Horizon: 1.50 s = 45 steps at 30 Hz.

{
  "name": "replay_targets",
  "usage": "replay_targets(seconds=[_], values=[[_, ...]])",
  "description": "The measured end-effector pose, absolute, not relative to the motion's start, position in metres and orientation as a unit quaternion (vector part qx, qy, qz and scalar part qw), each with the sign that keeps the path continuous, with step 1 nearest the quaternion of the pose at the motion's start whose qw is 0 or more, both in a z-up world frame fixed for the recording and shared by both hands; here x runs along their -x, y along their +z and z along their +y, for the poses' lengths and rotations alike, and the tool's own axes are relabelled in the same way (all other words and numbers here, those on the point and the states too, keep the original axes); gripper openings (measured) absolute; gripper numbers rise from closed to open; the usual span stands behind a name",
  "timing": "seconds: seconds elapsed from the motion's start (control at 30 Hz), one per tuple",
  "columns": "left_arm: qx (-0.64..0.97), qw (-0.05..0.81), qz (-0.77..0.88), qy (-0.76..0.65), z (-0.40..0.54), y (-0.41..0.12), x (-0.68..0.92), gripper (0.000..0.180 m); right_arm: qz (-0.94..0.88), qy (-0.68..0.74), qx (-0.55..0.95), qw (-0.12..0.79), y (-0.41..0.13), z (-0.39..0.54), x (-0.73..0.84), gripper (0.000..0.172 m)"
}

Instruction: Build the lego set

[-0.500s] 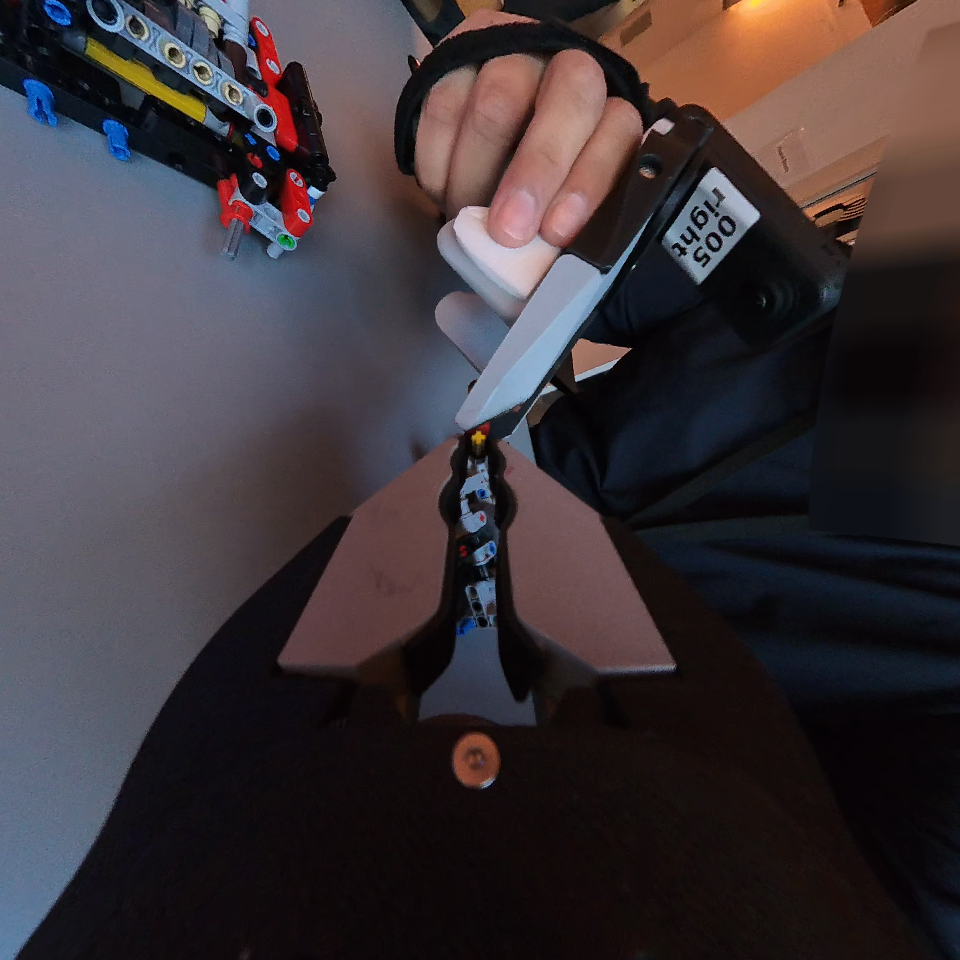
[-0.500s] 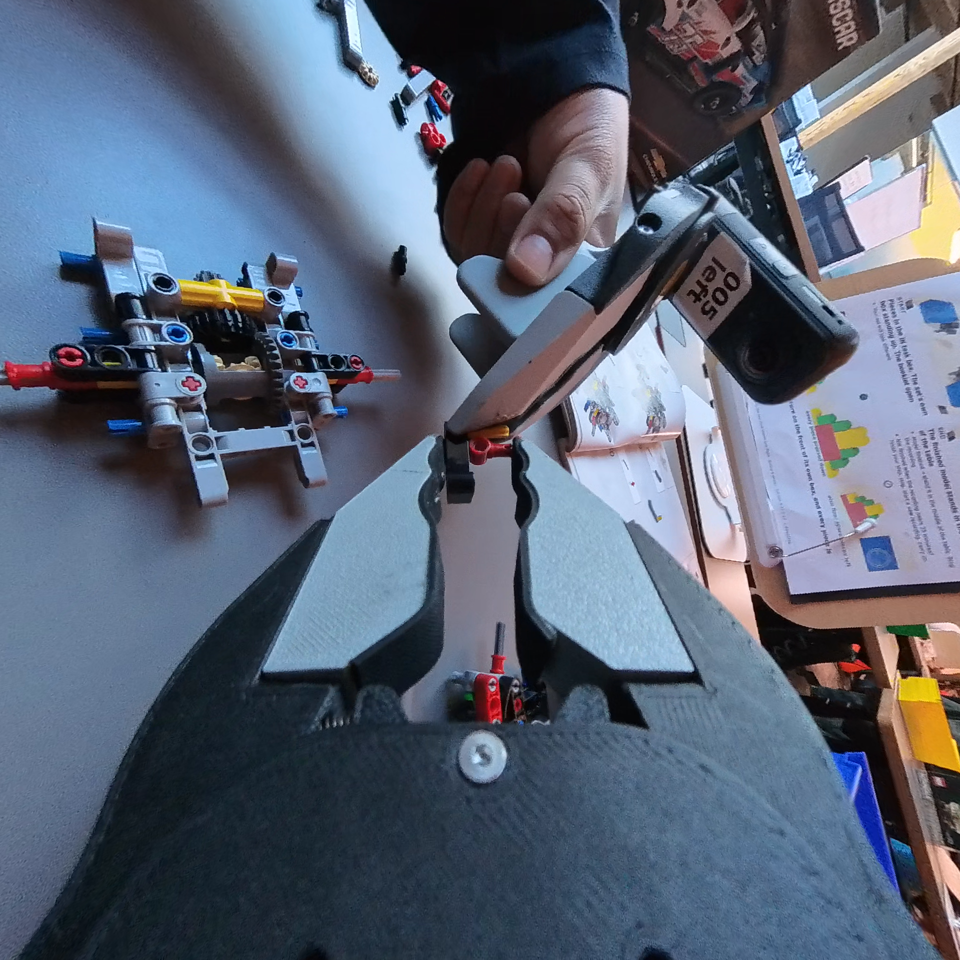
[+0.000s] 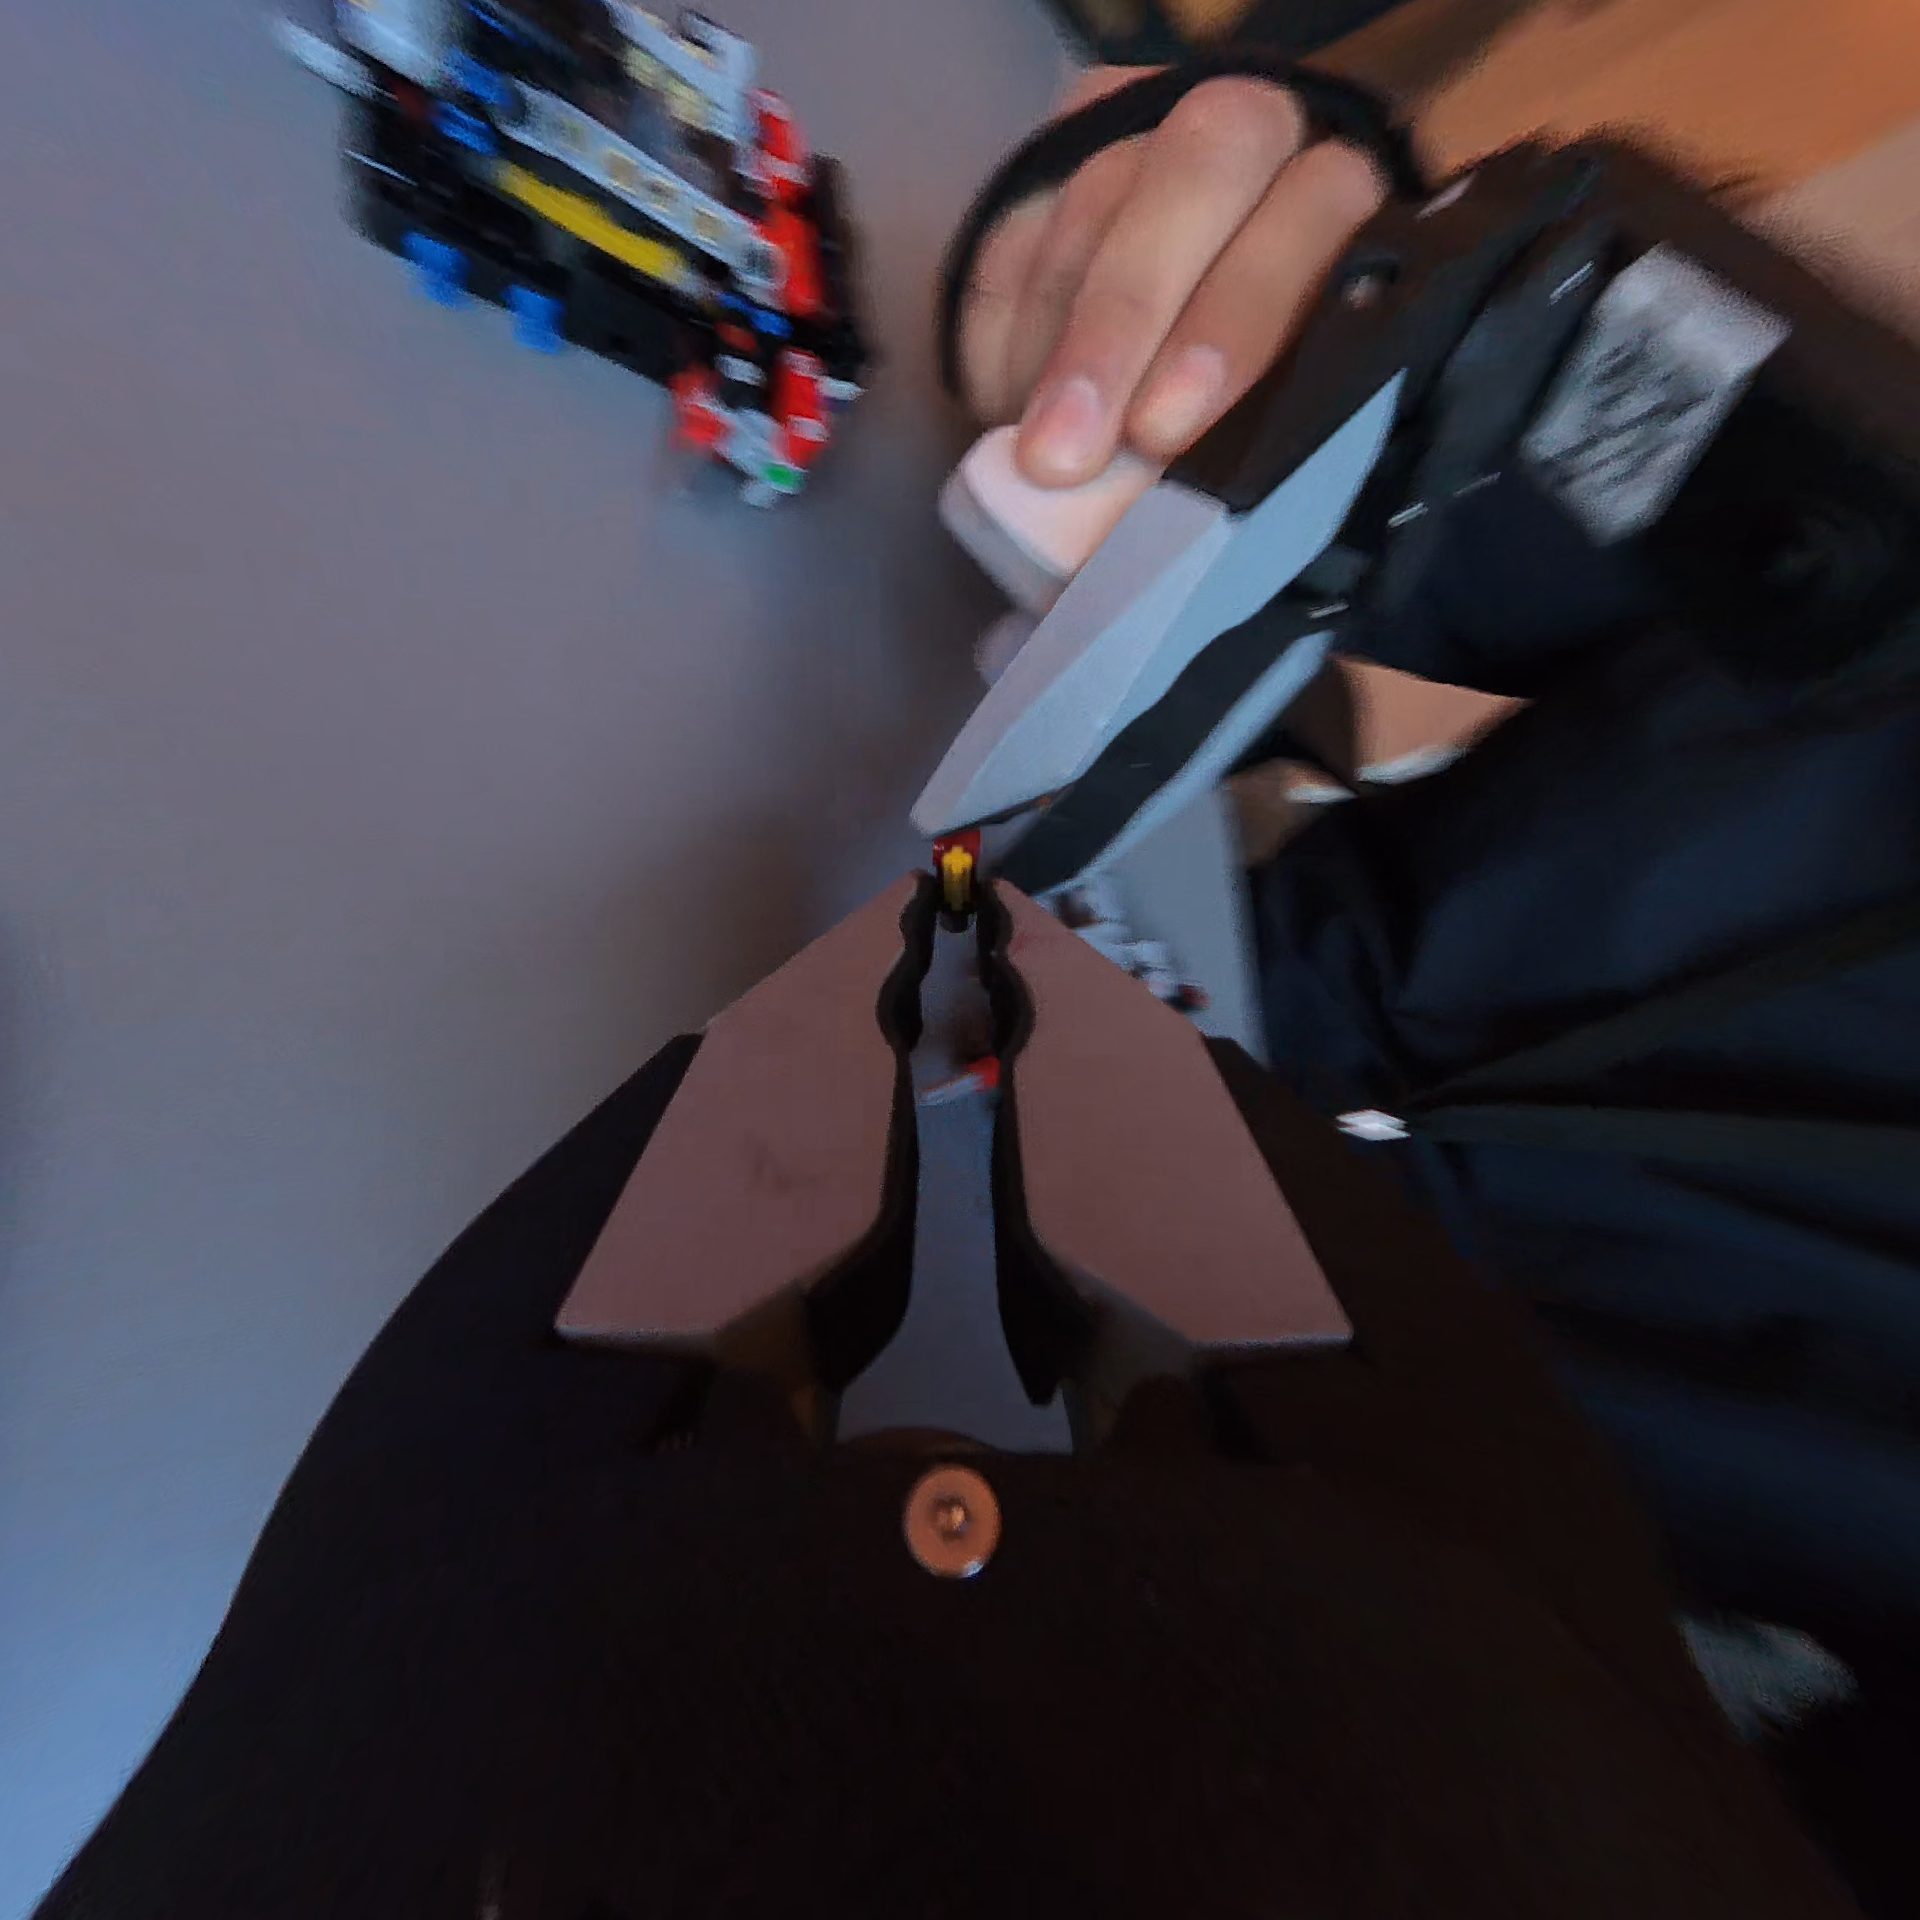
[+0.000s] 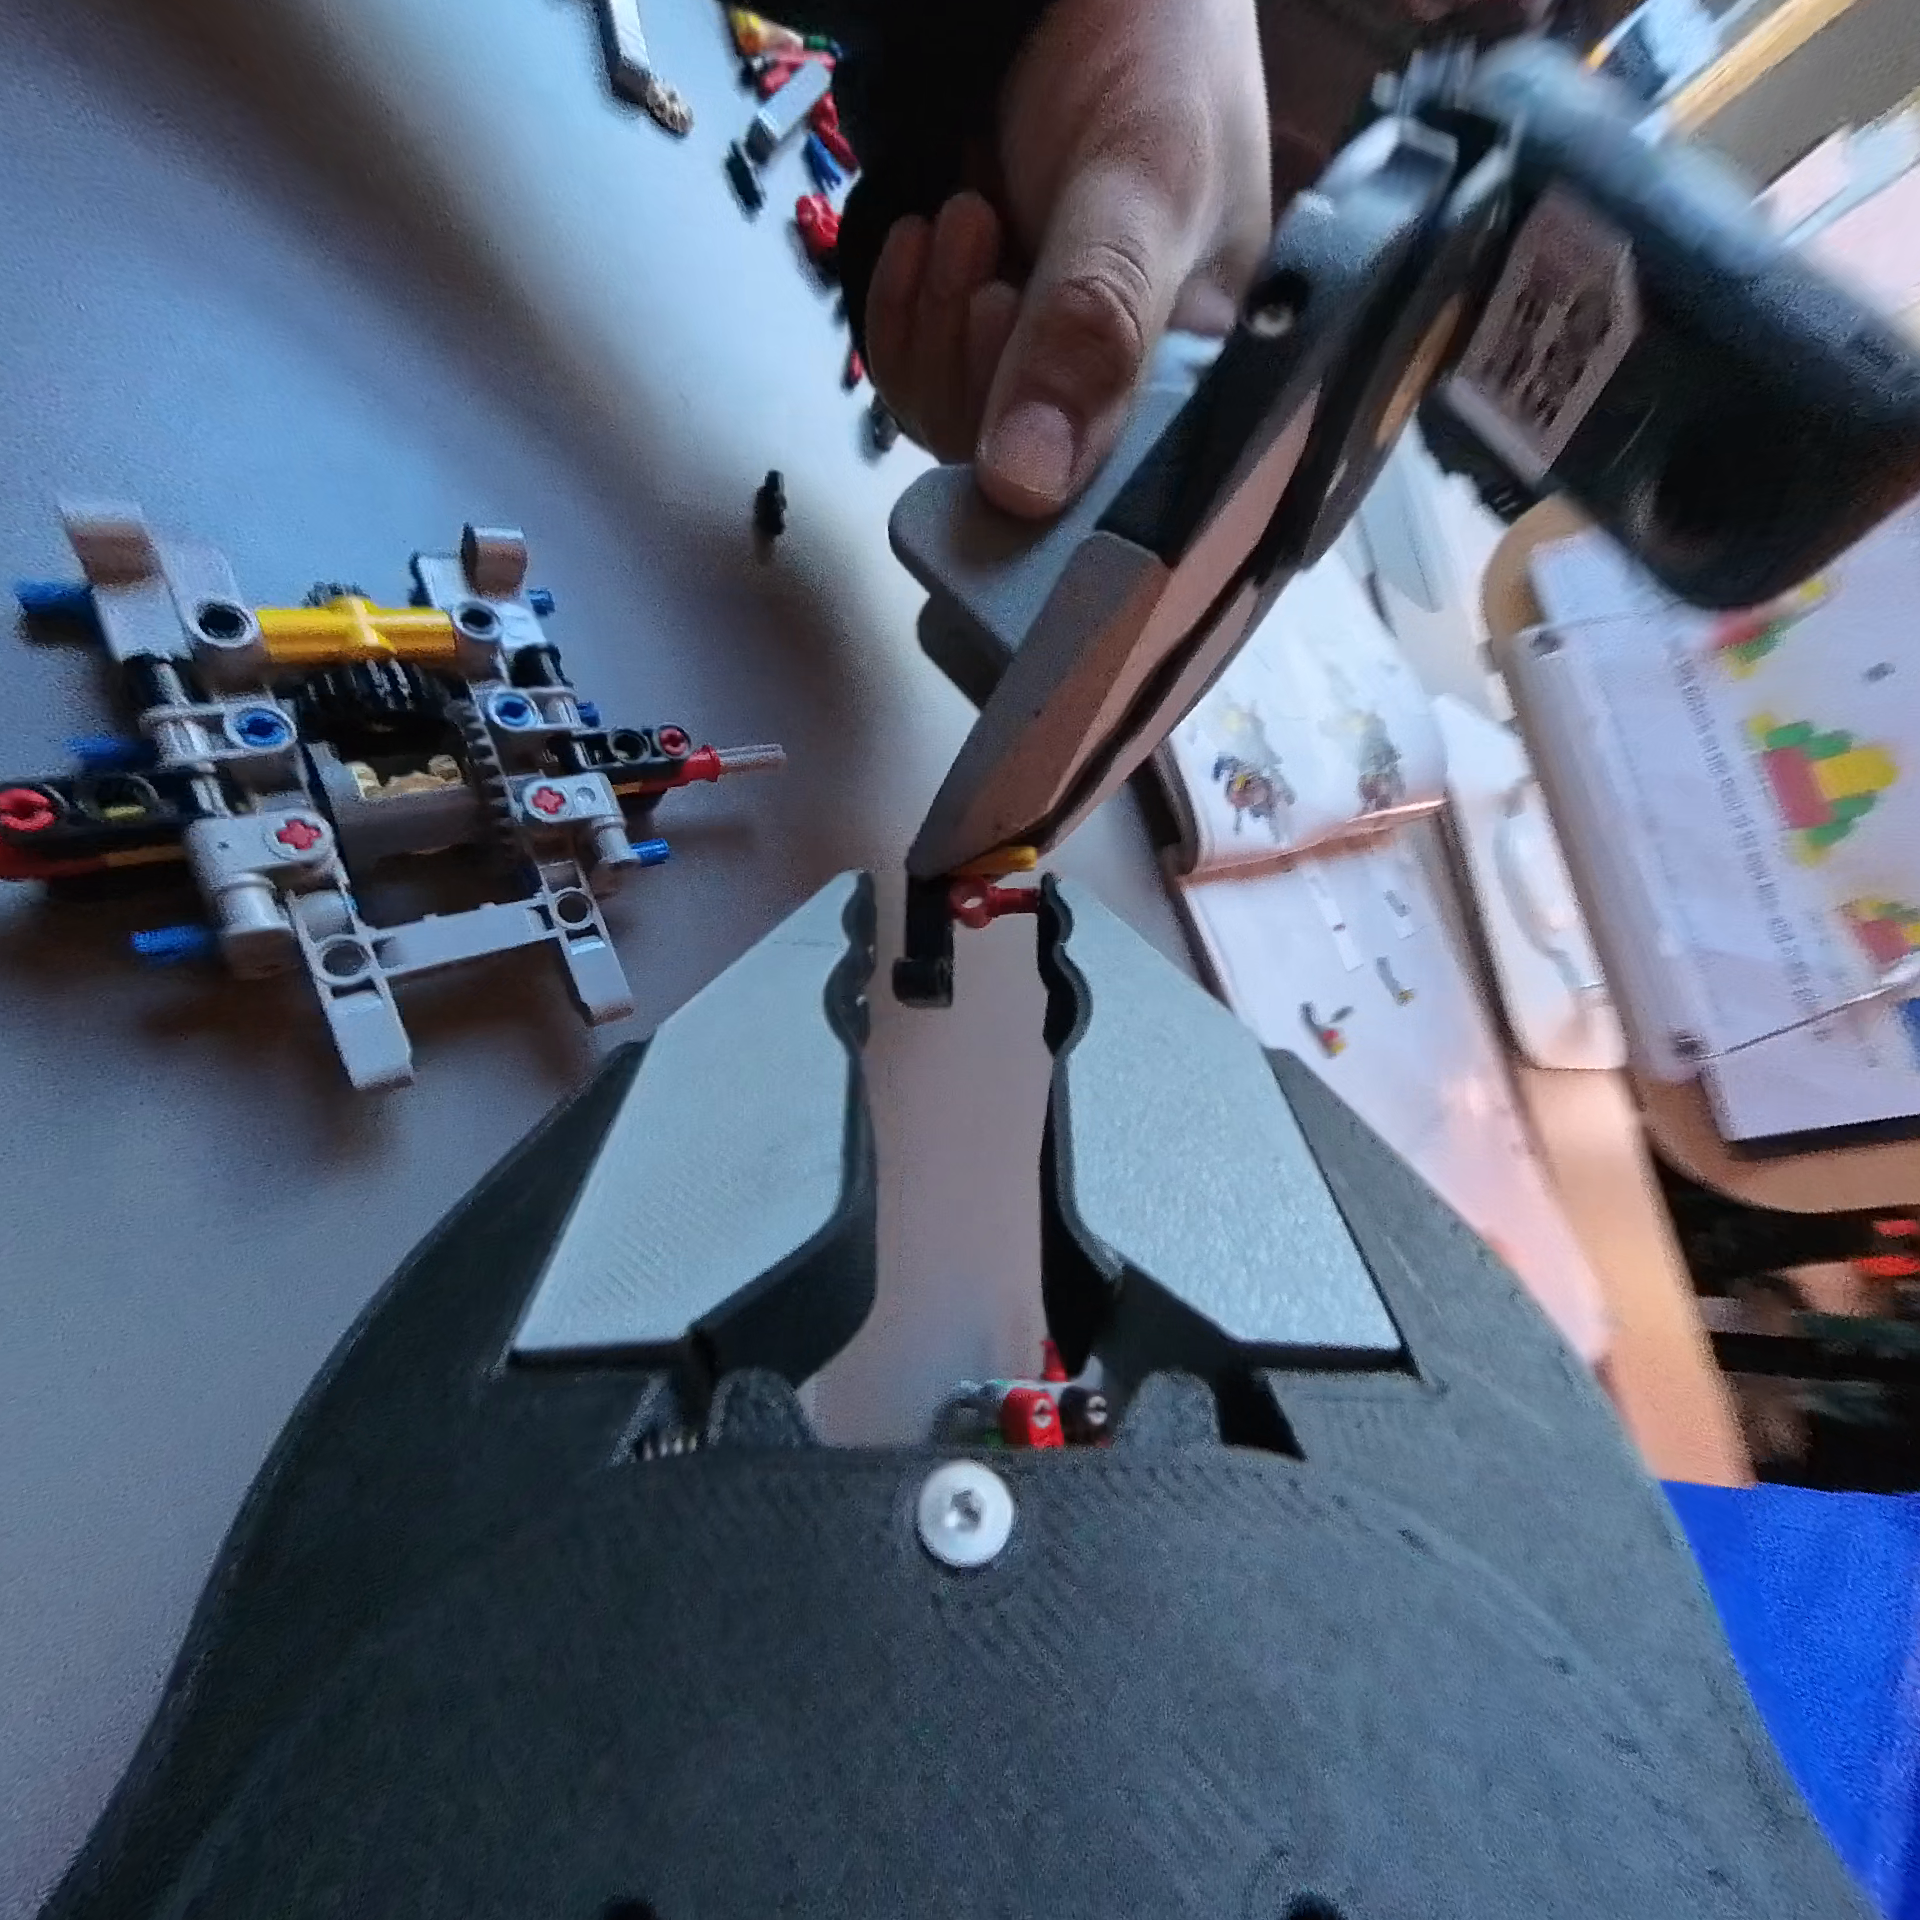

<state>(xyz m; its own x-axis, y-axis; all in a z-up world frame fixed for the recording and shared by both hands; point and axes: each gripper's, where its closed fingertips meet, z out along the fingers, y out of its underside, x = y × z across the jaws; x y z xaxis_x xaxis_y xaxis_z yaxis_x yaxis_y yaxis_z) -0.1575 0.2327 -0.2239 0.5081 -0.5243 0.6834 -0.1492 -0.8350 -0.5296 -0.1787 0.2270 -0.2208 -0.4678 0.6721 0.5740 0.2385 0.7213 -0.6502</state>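
Observation:
My left gripper [image 3: 954, 906] is shut on a small brick assembly [image 3: 954, 875], with a yellow axle end showing between its tips. The right wrist view shows the same left gripper [image 4: 971, 847] pinching the yellow axle [image 4: 1006, 860]. A black beam [image 4: 923, 935] hangs from the axle, and a red pin [image 4: 987, 900] sticks out sideways. My right gripper [image 4: 956, 920] is open around this assembly. There is a gap between its left pad and the black beam, and its right pad is at the tip of the red pin. The right gripper [image 3: 977, 826] also shows in the left wrist view, held by a hand.
A larger grey, black and yellow brick frame [image 4: 343, 769] lies on the grey table [image 4: 312, 312], also seen blurred in the left wrist view [image 3: 623, 239]. Loose parts [image 4: 800, 114] lie far back, and a small black piece [image 4: 769, 504] lies nearer. An instruction booklet [image 4: 1309, 790] and a blue bin [image 4: 1808, 1662] are on the right.
My right jaws were closed against the black beam and red pin and have now opened a little off the beam. My left gripper stays shut on the assembly. Both views have shifted and blurred.

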Motion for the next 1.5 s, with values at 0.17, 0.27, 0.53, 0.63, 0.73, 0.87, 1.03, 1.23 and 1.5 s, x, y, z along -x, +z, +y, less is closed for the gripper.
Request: replay_targets(seconds=[0.17,0.27,0.53,0.63,0.73,0.87,1.03,1.23,1.5], values=[[0.873,0.309,0.280,-0.252,0.238,-0.217,0.172,0.005,-0.747,0.397,0.351,0.402,-0.185,0.236,0.174,0.017],[0.870,0.344,0.316,-0.159,0.238,-0.207,0.175,0.005,-0.722,0.440,0.369,0.385,-0.175,0.237,0.174,0.020],[0.824,0.402,0.398,-0.037,0.243,-0.191,0.166,0.005,-0.750,0.384,0.336,0.422,-0.183,0.233,0.175,0.011],[0.812,0.409,0.415,-0.009,0.243,-0.186,0.165,0.005,-0.751,0.373,0.329,0.433,-0.181,0.234,0.174,0.010],[0.806,0.403,0.433,0.001,0.242,-0.185,0.162,0.005,-0.761,0.355,0.309,0.447,-0.180,0.232,0.171,0.007],[0.799,0.397,0.451,0.023,0.239,-0.185,0.161,0.006,-0.762,0.353,0.302,0.451,-0.179,0.232,0.169,0.004],[0.802,0.398,0.444,0.040,0.241,-0.184,0.164,0.005,-0.753,0.346,0.310,0.465,-0.177,0.234,0.171,0.005],[0.809,0.396,0.433,0.034,0.239,-0.187,0.165,0.005,-0.754,0.338,0.294,0.480,-0.175,0.233,0.169,0.006],[0.805,0.378,0.458,0.016,0.231,-0.190,0.158,0.005,-0.774,0.351,0.276,0.450,-0.180,0.226,0.164,0.004]])
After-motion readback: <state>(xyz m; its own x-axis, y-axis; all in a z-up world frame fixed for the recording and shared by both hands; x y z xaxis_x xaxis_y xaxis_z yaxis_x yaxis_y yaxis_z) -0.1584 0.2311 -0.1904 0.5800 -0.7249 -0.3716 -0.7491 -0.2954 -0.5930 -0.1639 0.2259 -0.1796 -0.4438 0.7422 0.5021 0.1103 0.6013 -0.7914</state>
